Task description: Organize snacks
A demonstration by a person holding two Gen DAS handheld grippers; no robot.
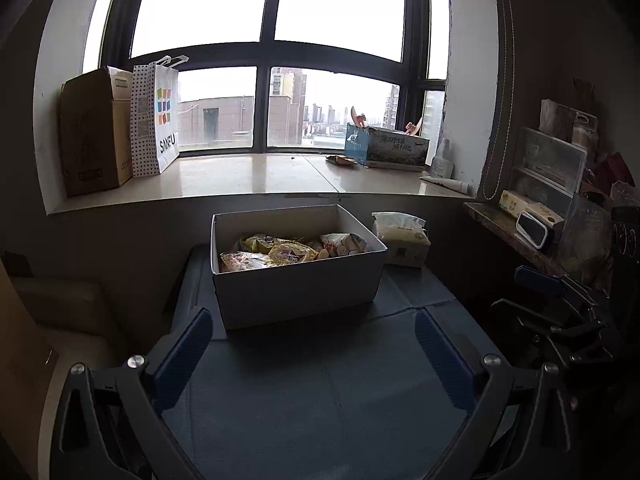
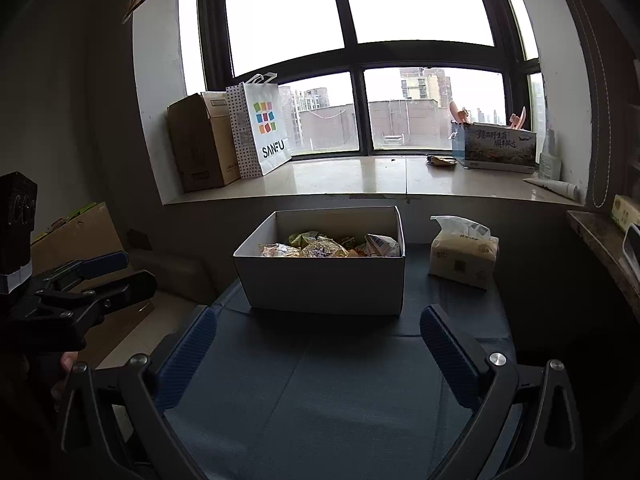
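I am holding my left gripper [image 1: 314, 354] spread wide above the dark blue table [image 1: 320, 400], its blue pads gripping and touching nothing. My right gripper [image 2: 318, 350] is likewise gaping wide and empty over the same surface. Just beyond both, the white box [image 2: 324, 280] is sitting on the table with the snacks [image 2: 320, 246] piled inside it. A tissue pack [image 2: 464, 254] is resting just right of the box. Farther back, a windowsill [image 2: 340, 180] is carrying a shopping bag [image 2: 264, 128].

I read "SANFU" running up the side of the white shopping bag [image 2: 267, 128] at my eleven o'clock. Chinese characters mark the printed carton [image 2: 498, 146] at one o'clock; I cannot read them.
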